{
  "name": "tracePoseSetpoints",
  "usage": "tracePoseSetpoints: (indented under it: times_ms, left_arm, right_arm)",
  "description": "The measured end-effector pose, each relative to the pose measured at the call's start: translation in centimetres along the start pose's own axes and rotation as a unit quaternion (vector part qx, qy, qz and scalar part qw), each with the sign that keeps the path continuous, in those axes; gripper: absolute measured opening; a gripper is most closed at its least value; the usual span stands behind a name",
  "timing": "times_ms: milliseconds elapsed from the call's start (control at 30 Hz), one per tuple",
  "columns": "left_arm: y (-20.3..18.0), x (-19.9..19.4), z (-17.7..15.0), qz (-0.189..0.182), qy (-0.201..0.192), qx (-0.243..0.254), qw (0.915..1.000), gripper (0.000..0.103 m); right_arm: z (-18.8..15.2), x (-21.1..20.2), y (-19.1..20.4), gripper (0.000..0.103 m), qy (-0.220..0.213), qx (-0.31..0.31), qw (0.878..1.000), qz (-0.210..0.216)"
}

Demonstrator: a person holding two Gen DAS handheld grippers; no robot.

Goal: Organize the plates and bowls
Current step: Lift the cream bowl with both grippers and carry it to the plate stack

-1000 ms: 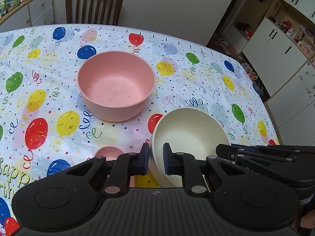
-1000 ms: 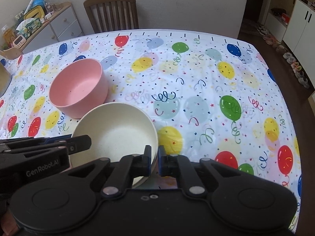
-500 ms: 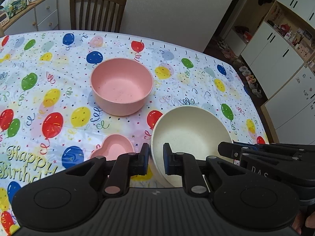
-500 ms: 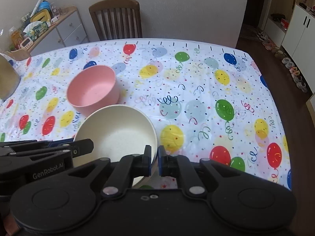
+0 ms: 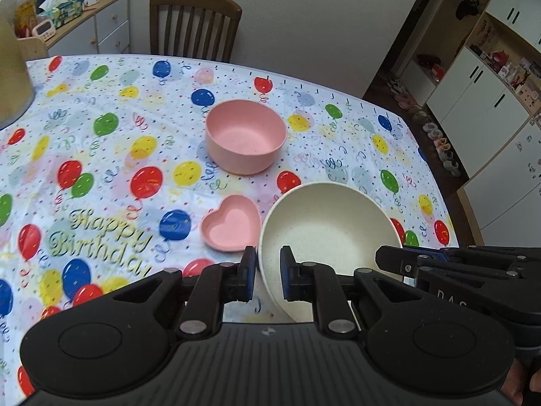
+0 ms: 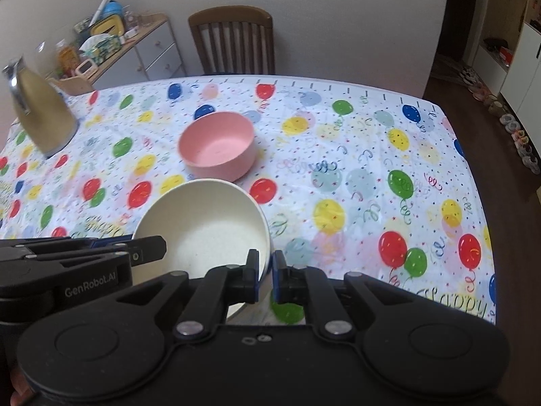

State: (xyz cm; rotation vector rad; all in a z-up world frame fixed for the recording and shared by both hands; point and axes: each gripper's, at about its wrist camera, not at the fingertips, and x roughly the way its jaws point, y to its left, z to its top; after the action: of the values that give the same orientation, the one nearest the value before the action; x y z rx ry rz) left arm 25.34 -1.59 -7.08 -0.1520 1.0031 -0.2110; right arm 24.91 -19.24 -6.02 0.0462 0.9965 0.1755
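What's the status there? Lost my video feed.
Left gripper and right gripper both shut on cream bowl rim, bowl lifted and tilted. Pink bowl ahead, upright. Heart dish just below-left.

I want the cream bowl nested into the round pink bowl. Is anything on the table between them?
Nothing visible blocks it. The cream bowl, gripped by both the left gripper and right gripper, faces bare tablecloth before the round pink bowl. The heart-shaped dish sits off to the left.

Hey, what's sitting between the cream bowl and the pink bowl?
Nothing: only bare balloon tablecloth lies between the cream bowl and pink bowl, shown in both wrist views. The heart dish sits off to the side.
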Motion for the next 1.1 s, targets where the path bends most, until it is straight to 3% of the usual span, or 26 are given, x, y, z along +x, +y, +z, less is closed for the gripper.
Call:
tracePoseSetpoints:
  times_ms: [567,1100]
  left_arm:
    - [5.4,-6.1,-6.9,0.043,0.035,-0.028,0.9981,0.015]
    - [11.7,-3.5,-9.1,0.082,0.084,-0.055,0.9915,0.015]
  right_arm:
    - [-5.0,-3.0,6.7,0.007,0.046,-0.065,0.995,0.057]
    - [-7.4,1.8,13.1,0.008,0.109,-0.103,0.985,0.079]
